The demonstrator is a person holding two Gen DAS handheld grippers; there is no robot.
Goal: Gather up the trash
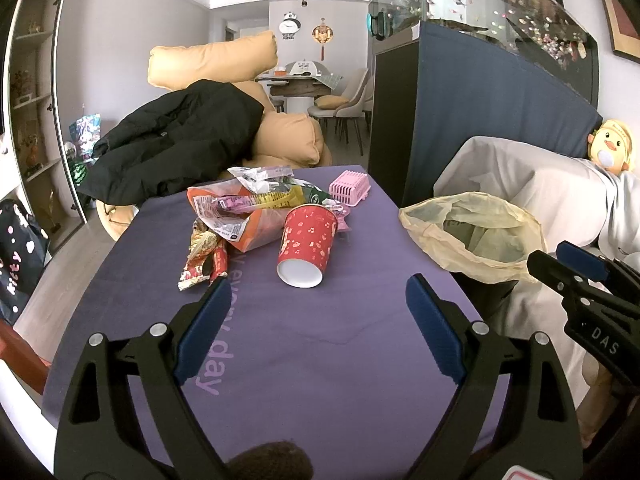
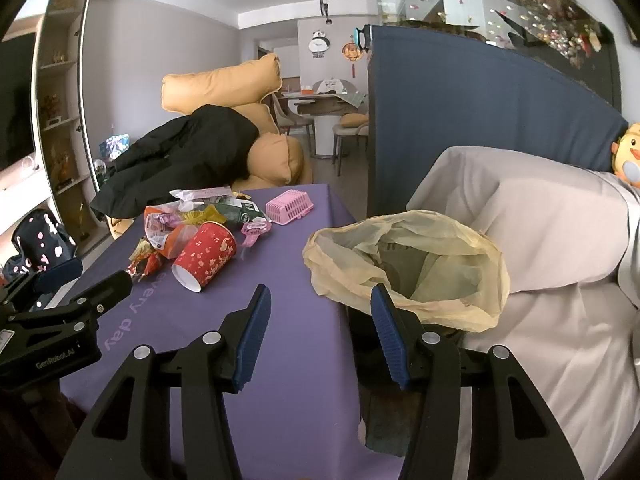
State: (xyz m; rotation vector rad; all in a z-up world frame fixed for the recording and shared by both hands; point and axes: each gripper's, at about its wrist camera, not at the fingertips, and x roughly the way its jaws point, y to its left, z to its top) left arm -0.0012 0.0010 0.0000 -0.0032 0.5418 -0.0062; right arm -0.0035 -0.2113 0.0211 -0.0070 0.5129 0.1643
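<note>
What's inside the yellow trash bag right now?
The yellow trash bag is open; only its crumpled greenish lining shows inside, no trash visible. Its near bottom is hidden behind the rim and the right tool.

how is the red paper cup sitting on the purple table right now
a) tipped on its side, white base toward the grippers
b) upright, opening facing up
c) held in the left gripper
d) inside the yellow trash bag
a: the red paper cup lies tipped on the purple table, white base toward the open, empty left gripper, outside the yellow trash bag.

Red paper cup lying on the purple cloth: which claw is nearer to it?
Left. The left claw is open right in front of the red paper cup; the right claw is off by the trash bag.
</note>
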